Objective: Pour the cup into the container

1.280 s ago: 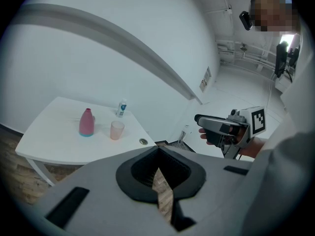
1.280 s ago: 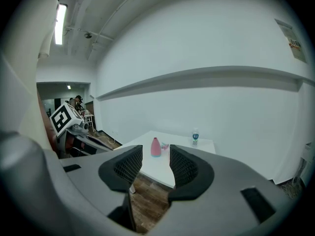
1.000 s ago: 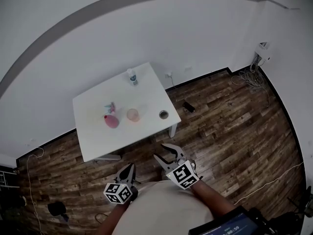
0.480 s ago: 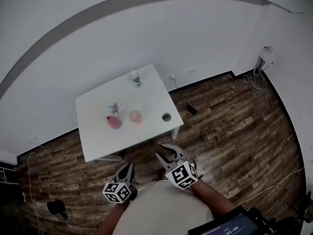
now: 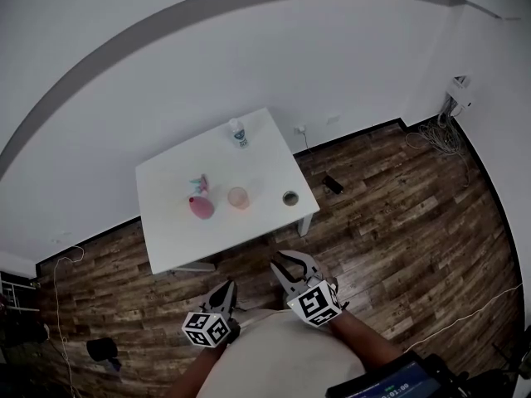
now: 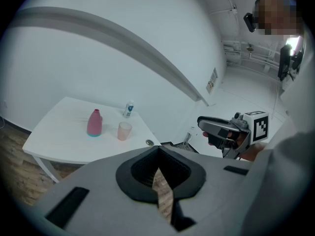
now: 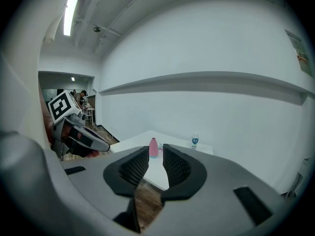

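Observation:
A white table [image 5: 174, 239] stands some way ahead of me. On it are a translucent pink cup [image 5: 239, 197], a pink bottle [image 5: 200, 206], a small dark round container [image 5: 289, 198] and a water bottle [image 5: 239, 133] at the far edge. Both grippers hang close to my body, well short of the table. My left gripper [image 5: 224, 295] is shut with nothing in it. The jaws of my right gripper [image 5: 290, 264] have just been closing; a narrow gap remains and nothing is between them. The left gripper view shows the cup [image 6: 124, 131], the bottle [image 6: 94, 123] and the right gripper [image 6: 204, 126].
Wooden floor [image 5: 390, 222] surrounds the table. A small black object [image 5: 332, 184] lies on it right of the table. Cables [image 5: 431, 135] pile up by the right wall, and a thin cord [image 5: 66, 259] and a dark item [image 5: 99, 351] lie at the left.
The right gripper's jaws stand closer together than before. The head view has shifted a little, so the table sits slightly further right and lower in the picture. Both hands stay in place.

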The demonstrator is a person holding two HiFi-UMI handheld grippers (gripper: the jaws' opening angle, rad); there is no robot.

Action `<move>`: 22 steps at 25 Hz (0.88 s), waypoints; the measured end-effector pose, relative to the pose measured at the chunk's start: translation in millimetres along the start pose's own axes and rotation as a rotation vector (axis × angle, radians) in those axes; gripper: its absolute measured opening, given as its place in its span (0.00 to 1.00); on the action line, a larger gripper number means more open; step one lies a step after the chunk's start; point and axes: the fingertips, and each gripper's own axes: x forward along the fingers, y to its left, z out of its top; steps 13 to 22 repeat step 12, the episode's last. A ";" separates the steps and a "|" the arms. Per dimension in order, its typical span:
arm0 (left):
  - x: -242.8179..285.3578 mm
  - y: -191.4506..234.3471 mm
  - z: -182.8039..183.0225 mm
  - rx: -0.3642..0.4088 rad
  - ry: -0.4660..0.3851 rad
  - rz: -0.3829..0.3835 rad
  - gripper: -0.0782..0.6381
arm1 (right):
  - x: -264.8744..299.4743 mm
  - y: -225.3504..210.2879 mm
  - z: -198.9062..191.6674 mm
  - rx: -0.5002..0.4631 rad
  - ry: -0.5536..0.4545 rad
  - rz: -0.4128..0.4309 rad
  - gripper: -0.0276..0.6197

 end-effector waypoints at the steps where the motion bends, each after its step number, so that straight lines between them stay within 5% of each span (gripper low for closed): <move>1: -0.3 -0.2 -1.0 0.000 0.004 -0.001 0.12 | -0.2 -2.2 -3.1 0.009 0.012 -0.015 0.19; 7: 0.0 -3.2 -5.2 0.013 0.025 -0.016 0.12 | -4.3 -20.1 -17.9 0.097 0.059 -0.093 0.19; 22: -0.7 -2.6 -2.3 0.014 0.014 -0.024 0.12 | -5.0 -19.2 -15.6 0.113 0.047 -0.094 0.19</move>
